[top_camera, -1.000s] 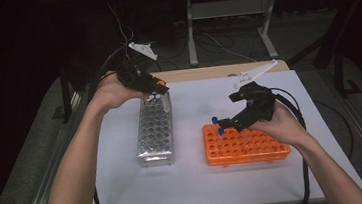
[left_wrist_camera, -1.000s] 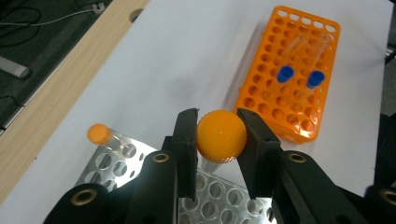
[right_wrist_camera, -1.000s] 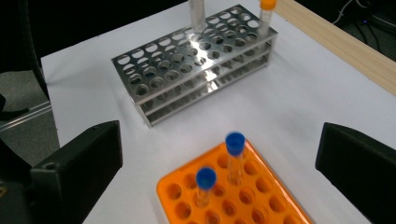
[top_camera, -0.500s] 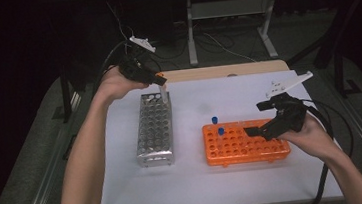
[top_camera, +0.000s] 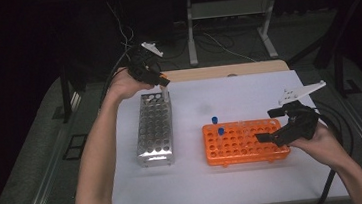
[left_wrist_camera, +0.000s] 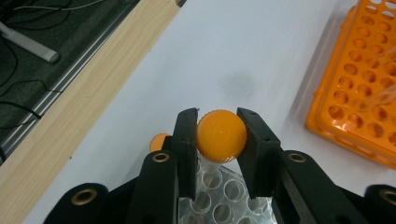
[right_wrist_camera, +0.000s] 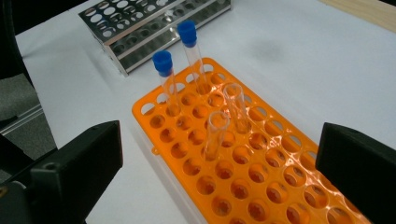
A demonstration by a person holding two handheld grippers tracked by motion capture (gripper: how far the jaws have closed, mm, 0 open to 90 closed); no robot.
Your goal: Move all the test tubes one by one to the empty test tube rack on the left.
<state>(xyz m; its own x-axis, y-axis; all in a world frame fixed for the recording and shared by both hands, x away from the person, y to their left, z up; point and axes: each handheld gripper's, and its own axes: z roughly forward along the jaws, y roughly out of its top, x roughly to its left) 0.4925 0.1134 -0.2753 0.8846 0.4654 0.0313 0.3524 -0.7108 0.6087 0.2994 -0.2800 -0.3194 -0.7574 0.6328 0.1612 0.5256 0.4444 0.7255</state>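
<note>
Our left hand-held gripper [left_wrist_camera: 218, 140] pinched an orange-capped tube [left_wrist_camera: 221, 135] over the metal rack [top_camera: 154, 129]; our right hand-held gripper [right_wrist_camera: 219, 168] stood spread above the orange rack [right_wrist_camera: 243, 172].

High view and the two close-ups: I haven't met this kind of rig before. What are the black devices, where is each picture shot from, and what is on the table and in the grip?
A person works at a white table, holding a hand-held two-jaw gripper in each hand. The high view comes from a fixed camera above; each of the other two rides on one gripper and looks along its black jaws.

On the table stand a metal tube rack and an orange tube rack. The orange one holds two blue-capped tubes and two uncapped tubes.

The left gripper is shut on an orange-capped tube at the far end of the metal rack, where another orange cap shows beside it. The right gripper is open and holds nothing, by the orange rack's right end.
</note>
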